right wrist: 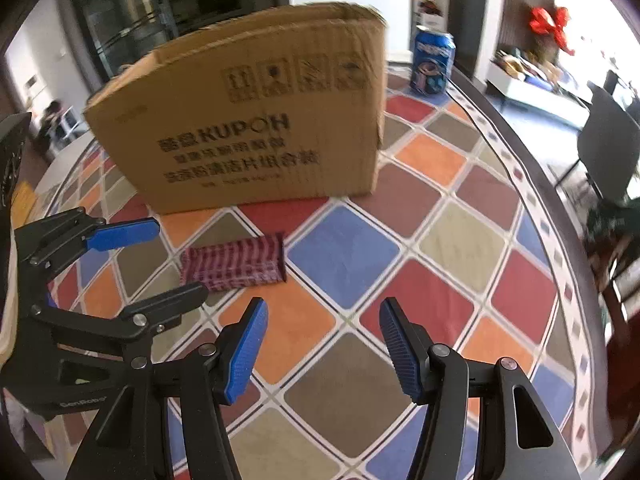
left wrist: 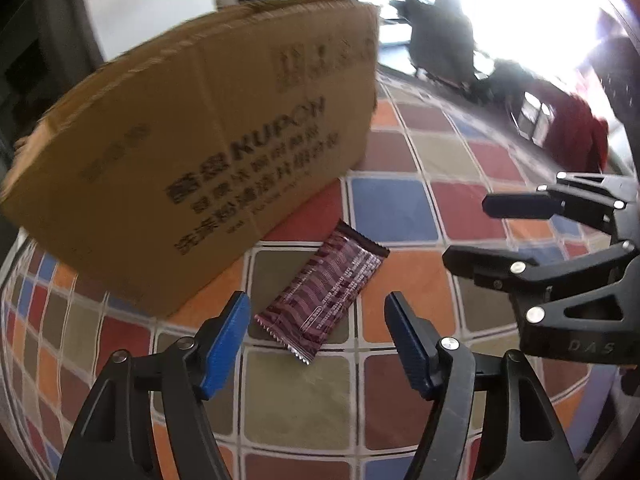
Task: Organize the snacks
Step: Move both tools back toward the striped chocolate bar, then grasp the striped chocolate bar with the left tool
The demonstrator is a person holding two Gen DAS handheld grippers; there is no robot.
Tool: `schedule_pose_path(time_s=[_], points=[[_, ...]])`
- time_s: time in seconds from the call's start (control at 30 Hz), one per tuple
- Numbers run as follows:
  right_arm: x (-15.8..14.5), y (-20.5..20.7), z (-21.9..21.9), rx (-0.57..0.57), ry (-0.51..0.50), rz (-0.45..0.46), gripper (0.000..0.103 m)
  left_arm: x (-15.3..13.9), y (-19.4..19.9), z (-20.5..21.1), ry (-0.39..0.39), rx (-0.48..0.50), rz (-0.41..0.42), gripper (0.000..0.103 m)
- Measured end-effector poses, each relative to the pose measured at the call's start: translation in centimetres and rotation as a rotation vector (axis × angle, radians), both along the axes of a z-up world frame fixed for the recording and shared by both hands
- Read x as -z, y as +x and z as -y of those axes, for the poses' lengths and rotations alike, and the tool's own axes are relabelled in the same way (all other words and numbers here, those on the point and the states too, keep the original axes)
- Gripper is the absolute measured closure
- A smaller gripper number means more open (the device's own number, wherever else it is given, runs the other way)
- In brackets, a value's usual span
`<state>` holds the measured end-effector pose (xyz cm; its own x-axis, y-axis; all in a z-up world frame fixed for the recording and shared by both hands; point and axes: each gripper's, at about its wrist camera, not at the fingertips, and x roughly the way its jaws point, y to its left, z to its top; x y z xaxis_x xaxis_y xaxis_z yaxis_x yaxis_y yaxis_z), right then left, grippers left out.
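Both the left gripper [left wrist: 316, 344] and right gripper [right wrist: 324, 352] gape empty above a snack packet [left wrist: 322, 294] beside the box [left wrist: 192, 152].

On the side of the cardboard box [right wrist: 256, 120] in front of me I read "KUPOH" in bold dark letters, with lines of Chinese characters around and below it that are too blurred to make out. Above them sits a row of four square handling symbols. My right gripper [left wrist: 480, 236] bears "DAS" on its black body, and my left gripper [right wrist: 168, 260] bears "GenRobot".
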<state>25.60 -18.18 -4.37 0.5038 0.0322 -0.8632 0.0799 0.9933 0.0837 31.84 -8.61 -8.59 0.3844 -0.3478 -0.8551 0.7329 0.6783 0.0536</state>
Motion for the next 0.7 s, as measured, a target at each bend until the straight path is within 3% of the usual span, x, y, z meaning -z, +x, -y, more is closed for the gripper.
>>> schedule_pose_path(time_s=[0.13, 0.43, 0.6, 0.7], points=[[0.8, -0.2, 0.3, 0.073, 0.022, -0.019, 0.044, 0.8, 0.8, 1.0, 0.052, 0.068, 0.002, 0.031], [2.6, 0.0, 1.2, 0.199, 0.04, -0.082, 0.044, 3.2, 2.9, 2.7, 0.118, 0.105, -0.035, 0.03], [2.8, -0.1, 1.3, 0.21, 0.043, -0.08, 0.044, 3.3, 3.2, 3.1, 0.095, 0.107, -0.042, 0.03], [2.8, -0.1, 1.5, 0.217, 0.052, -0.08, 0.044, 3.4, 3.6, 3.1, 0.04, 0.089, -0.091, 0.043]])
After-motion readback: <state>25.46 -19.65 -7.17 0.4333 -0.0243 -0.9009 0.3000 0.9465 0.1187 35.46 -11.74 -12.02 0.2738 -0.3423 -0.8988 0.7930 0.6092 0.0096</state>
